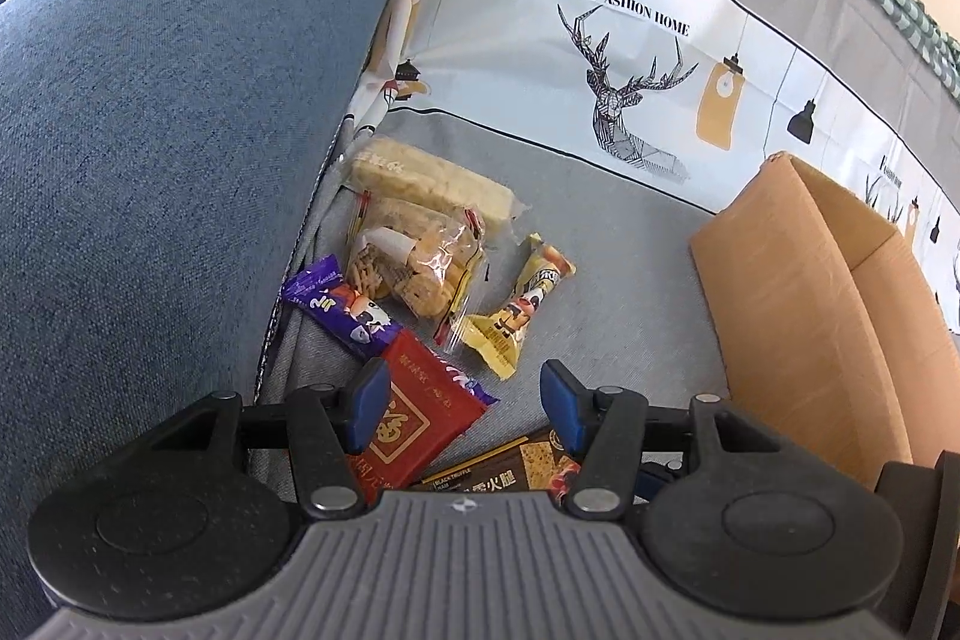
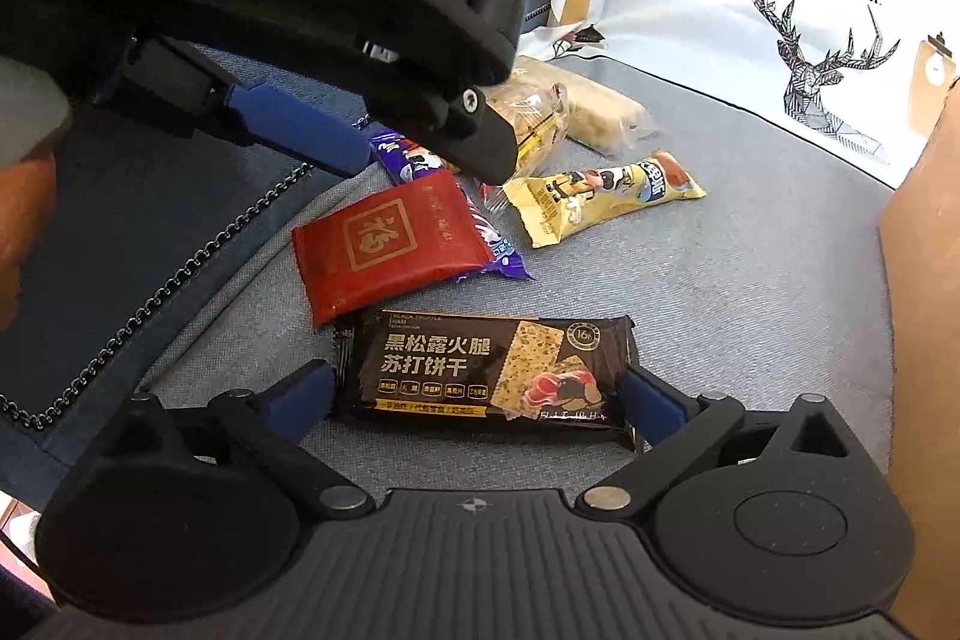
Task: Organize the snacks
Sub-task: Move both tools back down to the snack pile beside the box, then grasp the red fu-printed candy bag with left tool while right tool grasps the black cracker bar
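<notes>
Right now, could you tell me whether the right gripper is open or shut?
Open: the right gripper straddles the black cracker pack, one finger off each end.

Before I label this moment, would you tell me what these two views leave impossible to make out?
- Cardboard box interior: left wrist view shows only its outer wall and flap; right wrist view cuts it at the edge.
- Purple snack packet: partly under the red packet and the left gripper.
- Black cracker packet: mostly behind the gripper in the left wrist view.
</notes>
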Demonstrator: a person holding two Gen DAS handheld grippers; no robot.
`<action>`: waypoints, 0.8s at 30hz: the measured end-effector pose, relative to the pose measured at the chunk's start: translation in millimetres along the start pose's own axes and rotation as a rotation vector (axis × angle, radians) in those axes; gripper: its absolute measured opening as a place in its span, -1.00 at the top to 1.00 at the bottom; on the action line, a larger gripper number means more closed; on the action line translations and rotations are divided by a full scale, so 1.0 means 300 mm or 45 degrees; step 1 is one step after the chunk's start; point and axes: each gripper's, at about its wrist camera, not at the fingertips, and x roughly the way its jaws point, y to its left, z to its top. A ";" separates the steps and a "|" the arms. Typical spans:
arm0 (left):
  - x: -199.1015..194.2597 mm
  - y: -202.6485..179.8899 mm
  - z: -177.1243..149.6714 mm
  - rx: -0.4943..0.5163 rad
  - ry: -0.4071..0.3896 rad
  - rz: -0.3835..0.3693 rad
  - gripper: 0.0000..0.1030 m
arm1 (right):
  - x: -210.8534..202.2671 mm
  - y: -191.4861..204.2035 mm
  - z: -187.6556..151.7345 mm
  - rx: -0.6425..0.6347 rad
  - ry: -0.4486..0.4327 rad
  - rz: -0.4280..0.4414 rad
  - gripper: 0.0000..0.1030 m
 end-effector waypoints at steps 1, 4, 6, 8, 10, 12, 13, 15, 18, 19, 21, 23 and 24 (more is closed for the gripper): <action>0.001 0.001 0.000 -0.001 0.000 0.000 -0.18 | 0.000 0.000 0.001 -0.001 0.001 0.002 -0.97; 0.006 -0.002 0.001 -0.003 0.001 0.003 -0.18 | -0.003 -0.004 0.001 -0.005 0.000 0.005 -0.92; 0.010 -0.003 0.002 -0.005 0.003 0.005 -0.18 | -0.010 -0.007 0.002 -0.004 -0.013 0.016 -0.82; 0.011 -0.002 0.003 -0.009 0.003 0.006 -0.18 | -0.018 -0.004 0.005 -0.021 -0.028 0.018 -0.73; 0.011 0.000 0.004 -0.016 0.002 0.003 -0.18 | -0.022 -0.001 0.003 -0.038 -0.029 0.016 -0.73; 0.011 0.000 0.004 -0.017 0.001 0.004 -0.18 | -0.026 0.002 0.000 -0.047 -0.031 0.013 -0.72; 0.012 0.000 0.004 -0.016 0.002 0.005 -0.18 | -0.029 0.004 0.000 -0.049 -0.033 0.010 -0.72; 0.011 0.000 0.004 -0.015 0.001 0.005 -0.19 | -0.037 0.006 -0.001 -0.055 -0.036 0.007 -0.72; 0.018 -0.005 0.005 0.004 0.005 0.019 -0.18 | -0.062 0.013 0.000 -0.082 -0.044 -0.009 -0.72; 0.024 -0.011 0.004 0.020 0.009 0.033 -0.19 | -0.073 0.015 0.000 -0.097 -0.039 -0.012 -0.72; 0.038 -0.027 0.002 0.066 0.019 0.072 -0.21 | -0.096 0.017 -0.006 -0.131 -0.013 -0.023 -0.72; 0.055 -0.045 -0.003 0.120 0.029 0.107 -0.32 | -0.115 0.011 -0.014 -0.173 0.026 -0.029 -0.72; 0.066 -0.056 -0.006 0.151 0.037 0.122 -0.40 | -0.127 0.006 -0.021 -0.195 0.040 -0.028 -0.73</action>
